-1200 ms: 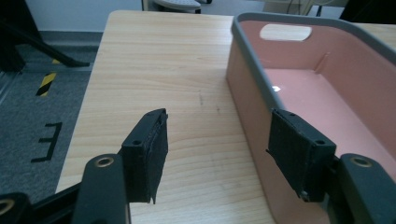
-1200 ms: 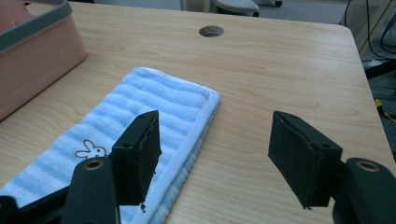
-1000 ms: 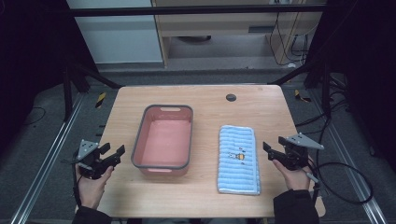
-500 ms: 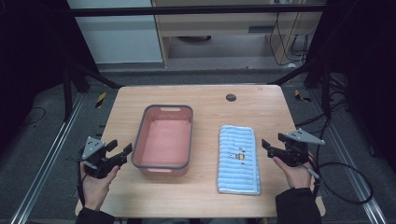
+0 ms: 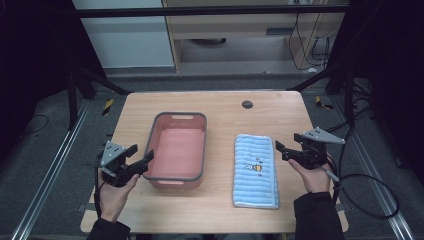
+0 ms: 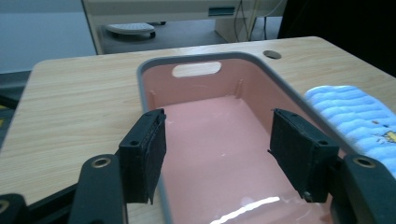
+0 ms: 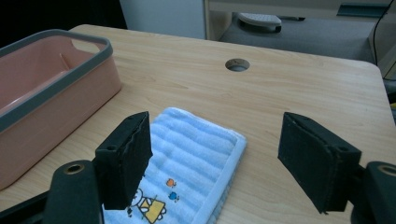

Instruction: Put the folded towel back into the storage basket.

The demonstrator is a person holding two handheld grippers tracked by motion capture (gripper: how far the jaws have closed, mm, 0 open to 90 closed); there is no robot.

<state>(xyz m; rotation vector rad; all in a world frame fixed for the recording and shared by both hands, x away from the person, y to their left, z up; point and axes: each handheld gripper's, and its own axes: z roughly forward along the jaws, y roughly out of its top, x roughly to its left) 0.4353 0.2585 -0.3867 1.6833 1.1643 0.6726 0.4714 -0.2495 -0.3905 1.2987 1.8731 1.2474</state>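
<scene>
A pink bin with a grey rim (image 5: 178, 151) stands empty in the middle of the wooden table (image 5: 215, 110). To its right lies a folded light-blue striped towel (image 5: 255, 170) with a small cartoon print. My left gripper (image 5: 140, 157) is open at the bin's near left corner; in the left gripper view its jaws straddle the bin's rim (image 6: 154, 93). My right gripper (image 5: 281, 149) is open just right of the towel's right edge, and the right gripper view looks down on the towel (image 7: 187, 154) between the jaws. Neither gripper holds anything.
A round cable hole (image 5: 247, 104) sits near the table's far edge. Black frame posts and cables stand at both sides of the table. A cabinet (image 5: 235, 30) is beyond the far edge. Bare wood lies between bin and towel.
Both hands have moved inward: the left gripper came right up to the bin's near left corner, and the right gripper shifted slightly left toward the towel.
</scene>
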